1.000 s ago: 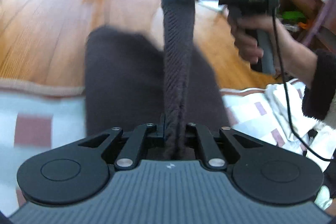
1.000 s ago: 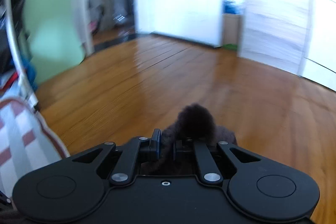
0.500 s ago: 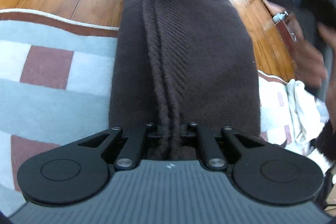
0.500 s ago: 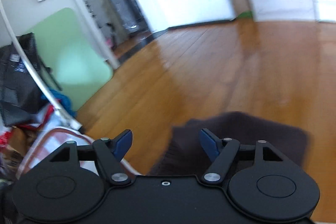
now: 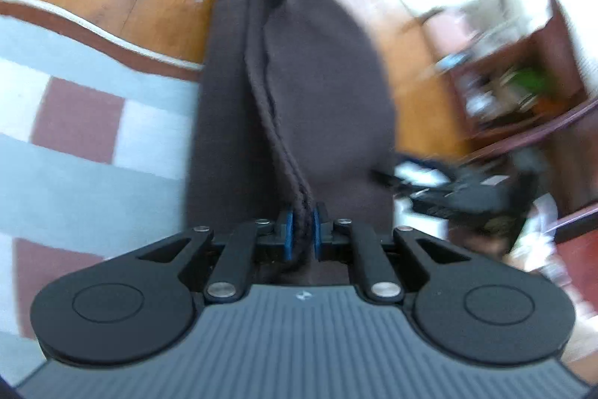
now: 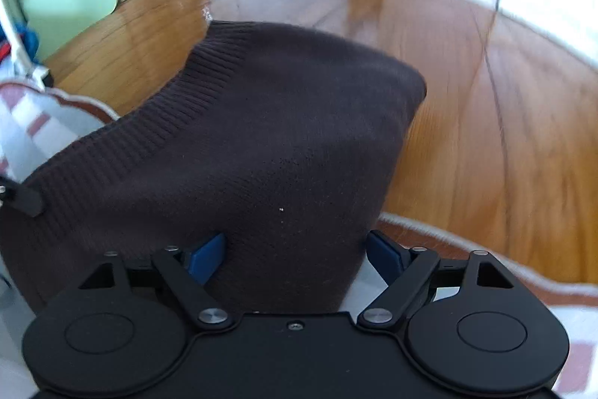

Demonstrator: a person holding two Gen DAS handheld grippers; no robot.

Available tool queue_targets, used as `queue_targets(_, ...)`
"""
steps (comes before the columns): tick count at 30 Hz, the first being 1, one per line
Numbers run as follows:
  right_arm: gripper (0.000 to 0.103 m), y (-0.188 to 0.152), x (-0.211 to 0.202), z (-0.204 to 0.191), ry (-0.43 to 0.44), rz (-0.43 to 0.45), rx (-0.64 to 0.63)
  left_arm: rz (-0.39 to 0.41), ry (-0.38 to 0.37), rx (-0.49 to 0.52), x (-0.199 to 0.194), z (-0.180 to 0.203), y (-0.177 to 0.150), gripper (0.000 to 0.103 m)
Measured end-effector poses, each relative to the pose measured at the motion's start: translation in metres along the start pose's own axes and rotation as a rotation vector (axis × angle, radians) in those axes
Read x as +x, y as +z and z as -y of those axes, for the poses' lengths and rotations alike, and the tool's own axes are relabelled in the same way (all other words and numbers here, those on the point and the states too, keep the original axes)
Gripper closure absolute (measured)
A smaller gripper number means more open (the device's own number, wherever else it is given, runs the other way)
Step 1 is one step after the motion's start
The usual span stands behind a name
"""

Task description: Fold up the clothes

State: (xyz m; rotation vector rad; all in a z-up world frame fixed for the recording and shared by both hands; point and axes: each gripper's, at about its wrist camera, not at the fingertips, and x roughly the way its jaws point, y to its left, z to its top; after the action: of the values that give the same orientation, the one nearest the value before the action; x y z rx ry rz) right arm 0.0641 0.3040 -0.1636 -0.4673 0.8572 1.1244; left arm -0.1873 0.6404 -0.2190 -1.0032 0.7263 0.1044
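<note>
**Brown knit, one end pinched**

The left tongs squeeze the folded edge of the dark brown sweater. The right tongs are opening wide, holding nothing. The sweater lies partly on the checked blanket, partly over the wooden floor.

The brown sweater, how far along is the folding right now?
Done: the brown sweater is doubled over, lying across the checked rug and the wood floor. In hand: the left gripper pinches its stacked edges, while the right gripper is opening, pads off the knit. Left: releasing the left side and any further fold.
</note>
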Motion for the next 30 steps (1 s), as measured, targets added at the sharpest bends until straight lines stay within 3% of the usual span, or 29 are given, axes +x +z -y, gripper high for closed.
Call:
queue_targets(3,0.017,0.009,-0.005,0.0,0.036,0.055,0.031,0.081,0.066,0.038,-0.014,-0.003,0.008,0.094)
queue_targets(7,0.021,0.013,0.004,-0.009,0.026,0.068,-0.029,0.103,0.211,0.133,-0.007,0.003,0.007,0.091)
queue_targets(9,0.021,0.01,0.013,-0.019,0.001,0.06,-0.082,0.104,0.261,0.202,0.004,0.01,0.004,0.08)
queue_targets(11,0.021,0.008,0.018,-0.025,-0.015,0.064,-0.11,0.083,0.28,0.306,0.017,0.022,0.002,0.061)
queue_targets(13,0.02,0.008,0.021,-0.021,-0.007,0.072,-0.088,0.035,0.297,0.395,0.032,0.033,-0.002,0.058)
queue_targets(15,0.02,0.01,0.02,-0.013,0.012,0.067,-0.049,-0.016,0.356,0.441,0.049,0.039,-0.006,0.062)
queue_targets(17,0.02,0.01,0.014,-0.007,0.03,0.065,-0.039,-0.043,0.407,0.456,0.056,0.039,-0.011,0.076)
queue_targets(18,0.02,0.01,0.011,-0.005,0.044,0.066,-0.039,-0.047,0.421,0.448,0.055,0.038,-0.014,0.079)
queue_targets(20,0.02,0.008,0.004,-0.002,0.09,0.071,-0.023,-0.039,0.411,0.386,0.043,0.035,-0.014,0.097)
queue_targets(21,0.02,0.008,0.002,0.001,0.119,0.074,-0.005,-0.033,0.403,0.359,0.036,0.034,-0.014,0.099)
queue_targets(24,0.022,0.009,-0.001,0.047,0.299,0.103,0.273,0.05,0.331,0.343,0.006,0.042,-0.001,0.099)
queue_targets(25,0.022,0.011,0.0,0.064,0.311,0.117,0.363,0.081,0.307,0.345,-0.001,0.045,0.006,0.097)
queue_targets(26,0.026,0.012,0.001,0.08,0.319,0.126,0.44,0.113,0.278,0.348,-0.005,0.048,0.014,0.094)
queue_targets(27,0.04,0.016,0.006,0.091,0.313,0.117,0.472,0.145,0.259,0.346,-0.006,0.051,0.024,0.092)
queue_targets(28,0.054,0.019,0.011,0.101,0.306,0.108,0.504,0.162,0.248,0.343,-0.002,0.052,0.036,0.08)
queue_targets(29,0.083,0.023,0.016,0.111,0.3,0.099,0.536,0.178,0.239,0.341,0.002,0.054,0.047,0.068)
queue_targets(30,0.086,0.025,0.021,0.12,0.294,0.091,0.567,0.18,0.238,0.342,0.01,0.056,0.058,0.068)
